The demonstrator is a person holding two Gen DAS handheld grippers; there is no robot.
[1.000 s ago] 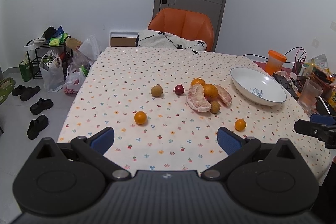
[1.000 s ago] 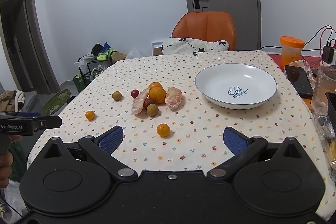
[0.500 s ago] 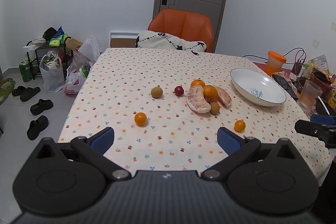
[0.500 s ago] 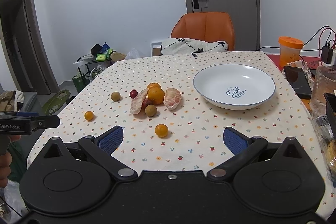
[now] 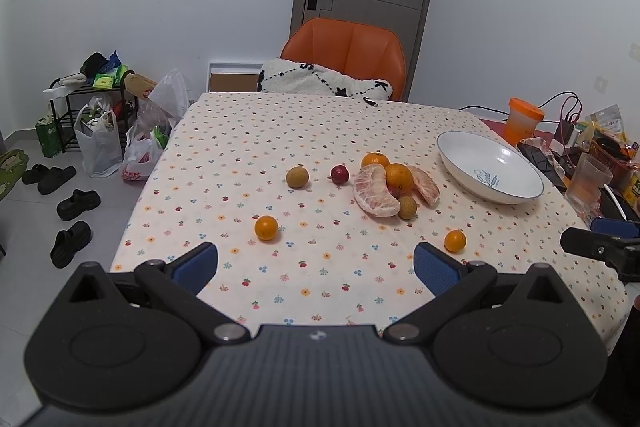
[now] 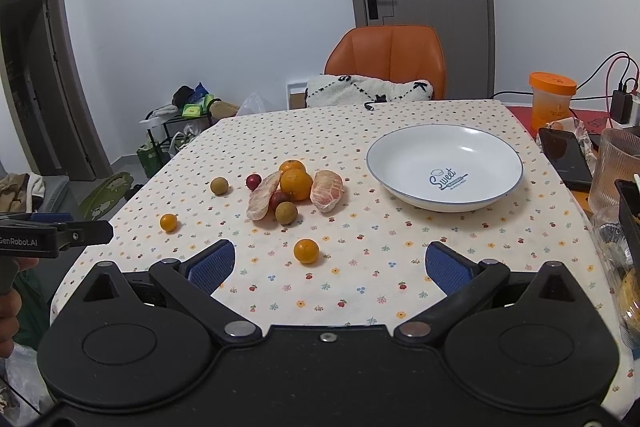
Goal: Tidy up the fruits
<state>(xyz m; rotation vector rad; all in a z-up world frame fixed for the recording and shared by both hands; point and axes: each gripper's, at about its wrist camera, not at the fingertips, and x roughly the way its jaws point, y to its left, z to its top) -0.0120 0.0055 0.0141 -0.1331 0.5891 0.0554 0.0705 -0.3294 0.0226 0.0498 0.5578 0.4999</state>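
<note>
A white bowl (image 6: 444, 167) marked "Sweet" stands empty on the dotted tablecloth, also visible as the white bowl (image 5: 490, 167) at the right of the left wrist view. Left of it lies a cluster: two oranges (image 6: 296, 183), two peeled pomelo segments (image 6: 327, 190), a brown longan (image 6: 286, 213) and a dark red fruit (image 6: 253, 181). Loose pieces lie apart: a small orange (image 6: 306, 250), another small orange (image 5: 266, 227) and a longan (image 5: 297, 177). My left gripper (image 5: 316, 267) and right gripper (image 6: 330, 265) both hover open and empty near the table's front edge.
An orange chair (image 5: 348, 55) with a white cushion stands at the far side. At the right edge sit an orange-lidded jar (image 6: 552, 101), a phone (image 6: 566, 157), a glass (image 6: 616, 167) and cables. Bags, a rack and shoes (image 5: 74, 203) crowd the floor at left.
Both grippers have drifted slightly; the fruit and bowl sit a little farther off in both views. Nothing on the table has moved.
</note>
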